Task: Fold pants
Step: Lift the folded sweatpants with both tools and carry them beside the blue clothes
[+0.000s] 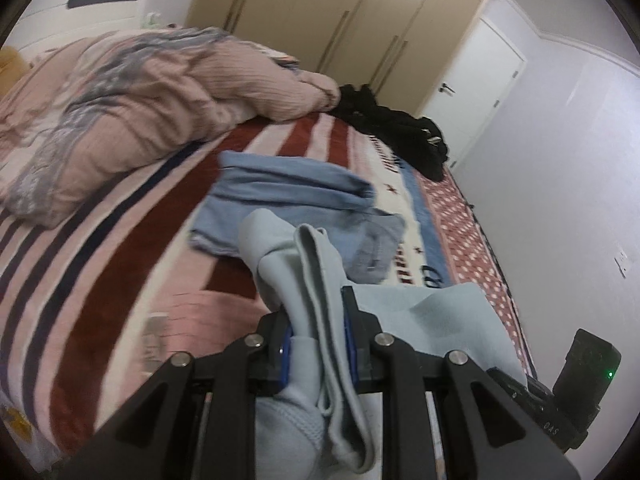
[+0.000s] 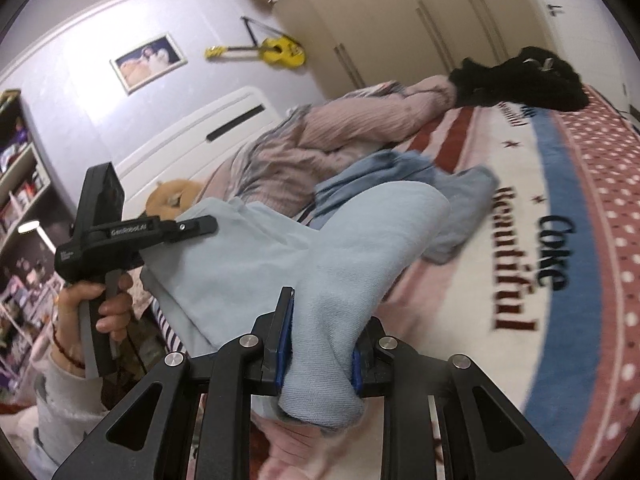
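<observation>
You've got the pale blue pants (image 2: 280, 256) off the bed and strung between both hands right now. Your left gripper (image 1: 316, 344) is clamped on a bunched, folded edge of the cloth, pads pressing in from both sides, and your right gripper (image 2: 320, 354) is pinched tight on another thick wad of the same fabric. From the right wrist view, the cloth runs from those jaws across to the tool in your left hand (image 2: 96, 300), so the span is carried in the air, sagging a little in the middle.

Below and ahead sits the striped blanket (image 1: 120, 216) covering the bed, with a darker blue garment (image 1: 288, 192) lying crumpled on it and a pink quilt (image 1: 132, 100) heaped toward the headboard. A black heap of clothes (image 1: 396, 128) lies near the far edge.

This looks like the carry-and-fold stage: you're holding one end of the pants and swinging it over. Both views are smeared, so you're travelling quickly.

Next, you need a flat landing spot. I'd steer clear of that blue garment, keep both hands level so the held edge stays straight, lower it onto bare blanket, and only then let the jaws loosen. Letting go early would likely drop the cloth in a lump.
</observation>
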`<state>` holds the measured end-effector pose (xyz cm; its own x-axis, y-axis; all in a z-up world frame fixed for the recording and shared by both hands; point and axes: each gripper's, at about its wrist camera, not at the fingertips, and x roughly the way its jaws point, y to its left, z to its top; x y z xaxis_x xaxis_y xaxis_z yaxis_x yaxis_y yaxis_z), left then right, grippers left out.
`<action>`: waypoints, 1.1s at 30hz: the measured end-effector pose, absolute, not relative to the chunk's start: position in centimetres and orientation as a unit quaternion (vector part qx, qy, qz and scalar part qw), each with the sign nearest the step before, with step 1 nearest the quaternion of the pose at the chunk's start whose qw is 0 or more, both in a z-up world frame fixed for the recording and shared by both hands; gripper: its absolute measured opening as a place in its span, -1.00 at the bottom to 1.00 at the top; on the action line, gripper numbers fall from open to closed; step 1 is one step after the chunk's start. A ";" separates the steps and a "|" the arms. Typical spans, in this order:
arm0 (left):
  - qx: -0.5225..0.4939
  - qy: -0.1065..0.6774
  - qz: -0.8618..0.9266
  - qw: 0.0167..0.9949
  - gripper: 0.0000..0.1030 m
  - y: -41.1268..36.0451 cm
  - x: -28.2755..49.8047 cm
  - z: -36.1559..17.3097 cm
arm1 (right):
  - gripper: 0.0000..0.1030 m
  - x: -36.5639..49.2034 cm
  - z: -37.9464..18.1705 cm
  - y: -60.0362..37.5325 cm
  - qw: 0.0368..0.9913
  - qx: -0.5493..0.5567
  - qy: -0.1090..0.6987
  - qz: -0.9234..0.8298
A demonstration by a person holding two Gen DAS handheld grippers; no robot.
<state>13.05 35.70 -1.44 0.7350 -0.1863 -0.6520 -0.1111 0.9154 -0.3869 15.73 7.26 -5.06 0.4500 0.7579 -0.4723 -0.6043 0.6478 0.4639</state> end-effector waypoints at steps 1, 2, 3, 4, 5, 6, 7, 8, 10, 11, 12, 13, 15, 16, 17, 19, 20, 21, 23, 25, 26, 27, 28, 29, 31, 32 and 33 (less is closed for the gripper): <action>-0.207 0.365 -0.018 0.908 -0.67 36.5 12.9 -1.8 | -0.66 15.9 -5.4 8.0 0.841 0.113 0.339 0.406; -0.209 0.366 -0.013 0.907 -0.67 37.4 12.8 -2.1 | -0.66 15.8 -5.7 8.8 0.839 0.110 0.343 0.407; -0.211 0.366 -0.010 0.906 -0.67 38.2 12.8 -2.5 | -0.66 15.8 -6.0 9.6 0.837 0.107 0.347 0.409; -0.214 0.367 -0.009 0.905 -0.67 38.8 12.6 -2.8 | -0.66 15.8 -6.3 10.1 0.836 0.104 0.349 0.409; -0.216 0.366 -0.009 0.905 -0.67 39.3 12.5 -3.2 | -0.66 15.6 -6.5 10.7 0.837 0.100 0.351 0.409; -0.217 0.365 -0.011 0.905 -0.67 39.9 12.5 -3.6 | -0.66 15.4 -6.7 11.3 0.837 0.095 0.351 0.408; -0.217 0.365 -0.012 0.905 -0.67 40.2 12.4 -3.8 | -0.66 15.2 -6.7 11.7 0.839 0.091 0.350 0.407; -0.217 0.363 -0.016 0.906 -0.67 40.6 12.4 -4.1 | -0.66 15.1 -6.7 12.1 0.841 0.087 0.347 0.405; -0.222 0.358 -0.024 0.907 -0.67 41.0 12.5 -4.6 | -0.66 14.8 -6.5 12.5 0.847 0.082 0.341 0.399; -0.224 0.356 -0.028 0.907 -0.67 41.2 12.5 -4.7 | -0.66 14.7 -6.3 12.5 0.850 0.081 0.337 0.397; -0.223 0.352 -0.033 0.908 -0.66 41.3 12.6 -4.8 | -0.66 14.7 -6.2 12.4 0.852 0.082 0.334 0.395; -0.222 0.348 -0.038 0.910 -0.67 41.3 12.6 -4.8 | -0.66 14.6 -6.1 12.4 0.854 0.080 0.330 0.393; -0.224 0.342 -0.045 0.911 -0.66 41.5 13.0 -5.2 | -0.66 14.5 -6.1 12.5 0.861 0.070 0.322 0.386; -0.225 0.343 -0.045 0.911 -0.66 41.5 13.1 -5.5 | -0.66 14.5 -6.2 12.5 0.864 0.066 0.321 0.382; -0.226 0.350 -0.043 0.908 -0.66 41.6 13.4 -6.1 | -0.66 14.6 -6.5 12.5 0.864 0.064 0.324 0.380; -0.226 0.364 -0.037 0.903 -0.66 41.8 13.7 -7.2 | -0.66 14.7 -7.5 12.4 0.860 0.066 0.338 0.377; -0.225 0.374 -0.034 0.899 -0.66 42.1 13.8 -8.0 | -0.66 14.6 -8.1 12.4 0.858 0.065 0.344 0.376; -0.225 0.379 -0.032 0.897 -0.65 42.4 13.8 -8.6 | -0.66 14.5 -8.8 12.3 0.857 0.063 0.348 0.375; -0.234 0.390 -0.029 0.890 -0.61 43.1 13.7 -9.9 | -0.65 14.4 -9.8 12.0 0.854 0.065 0.356 0.375; -0.237 0.398 -0.025 0.886 -0.56 43.5 13.5 -11.1 | -0.65 14.4 -10.8 11.5 0.844 0.086 0.368 0.382; -0.237 0.400 -0.024 0.885 -0.51 43.5 13.4 -11.5 | -0.65 14.4 -11.1 11.3 0.840 0.093 0.373 0.383; -0.236 0.402 -0.026 0.884 -0.48 43.4 13.3 -11.8 | -0.65 14.3 -11.3 11.1 0.839 0.097 0.374 0.382; -0.235 0.403 -0.029 0.884 -0.48 43.4 13.2 -12.0 | -0.65 14.1 -11.4 11.0 0.840 0.098 0.373 0.382; -0.234 0.401 -0.032 0.885 -0.47 43.3 13.1 -12.1 | -0.65 13.7 -11.5 10.9 0.839 0.098 0.372 0.384; -0.234 0.401 -0.030 0.885 -0.38 43.4 12.9 -12.2 | -0.65 13.2 -11.6 10.9 0.838 0.100 0.372 0.388; -0.233 0.402 -0.026 0.885 -0.28 43.5 12.8 -12.3 | -0.65 13.1 -11.7 10.9 0.837 0.099 0.372 0.389; -0.231 0.404 -0.021 0.885 -0.18 43.6 12.7 -12.3 | -0.65 13.1 -11.7 11.0 0.837 0.094 0.373 0.389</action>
<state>12.74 43.61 -12.31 0.6721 -0.2246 -0.7055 -0.1492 0.8922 -0.4262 13.05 11.05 -11.73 0.4194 0.7214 -0.5510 -0.5817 0.6796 0.4470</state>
